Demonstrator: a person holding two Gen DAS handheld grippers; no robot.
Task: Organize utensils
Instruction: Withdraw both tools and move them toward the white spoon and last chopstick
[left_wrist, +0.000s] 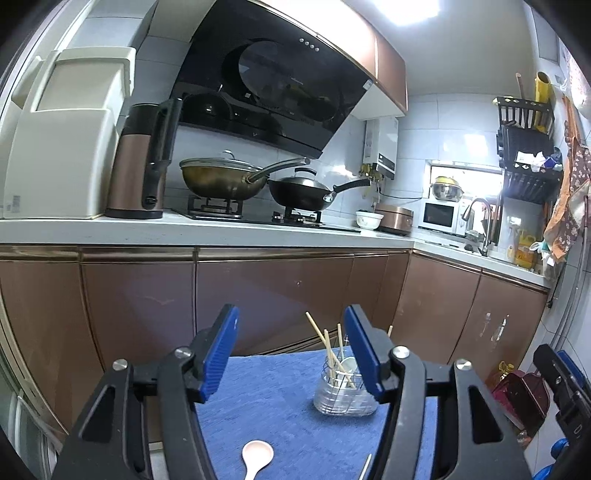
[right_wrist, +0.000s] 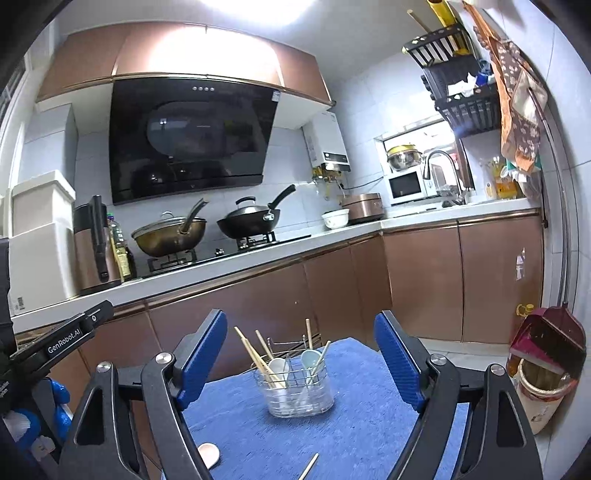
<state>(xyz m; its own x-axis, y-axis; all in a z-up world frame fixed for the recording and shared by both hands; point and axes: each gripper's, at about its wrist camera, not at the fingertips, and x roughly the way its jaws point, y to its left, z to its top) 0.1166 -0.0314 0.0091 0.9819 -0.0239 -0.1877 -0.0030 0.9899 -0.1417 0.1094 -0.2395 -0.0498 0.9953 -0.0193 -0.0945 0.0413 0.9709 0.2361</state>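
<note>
- left gripper (left_wrist: 291, 350) and right gripper (right_wrist: 301, 354): jaws spread apart, nothing in either
- pink spoon (left_wrist: 256, 458) and a loose chopstick (right_wrist: 308, 467) lie nearest on the blue cloth (right_wrist: 258, 443)
- further back, clear utensil holder (right_wrist: 299, 387) already has chopsticks and spoons standing in it
- behind that, stove with two woks (right_wrist: 247, 221)

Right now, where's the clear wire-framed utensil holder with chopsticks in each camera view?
Left wrist: clear wire-framed utensil holder sits right of centre, beside the right blue finger.
Right wrist: it sits centred between both fingers.
Shared landmark: blue cloth beneath it.
</note>
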